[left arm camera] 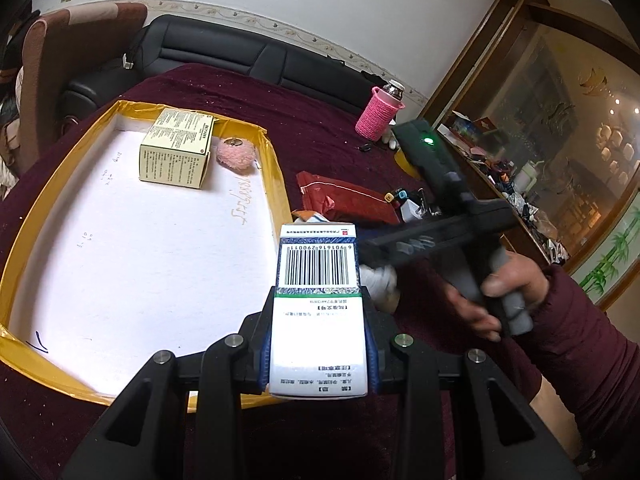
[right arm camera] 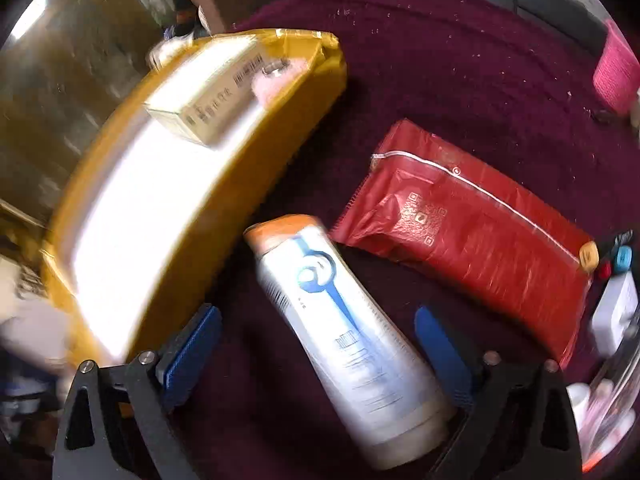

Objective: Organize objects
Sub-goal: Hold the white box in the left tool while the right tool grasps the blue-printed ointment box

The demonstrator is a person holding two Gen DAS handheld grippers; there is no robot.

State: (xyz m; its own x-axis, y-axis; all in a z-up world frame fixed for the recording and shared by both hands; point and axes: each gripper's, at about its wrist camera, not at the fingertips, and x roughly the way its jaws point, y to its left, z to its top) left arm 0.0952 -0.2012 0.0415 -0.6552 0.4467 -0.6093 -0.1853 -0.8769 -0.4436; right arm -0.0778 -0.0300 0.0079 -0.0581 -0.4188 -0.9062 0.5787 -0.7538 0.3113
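Task looked partly done. The yellow-rimmed tray [left arm camera: 276,168] w/ white floor already had two things in its far corner: a beige box [left arm camera: 174,152] and, just beside it, a pink fluffy ball [left arm camera: 236,155]. Rest of tray floor bare.

Left gripper [left arm camera: 319,344] was clamped on a white medicine box [left arm camera: 318,300], barcode end pointing away, held near the tray's right rim at the near end, not yet inside.

Right gripper [right arm camera: 318,340] had jaws wide apart, pointing down over a white tube w/ orange cap [right arm camera: 340,328] lying on the maroon surface [right arm camera: 440,80]. The tube lay between the blue pads [right arm camera: 196,344] but neither pad pressed it, as far as the blurred view showed, so nothing held yet.

Left to do, judging by layout: drop the medicine box in, grab and move the tube, then the red packet [right arm camera: 472,240] beside it. Small bits at the far right edge were too unclear to call. Pink-sleeved bottle [left arm camera: 380,114] stood well apart; unclear if it counted.
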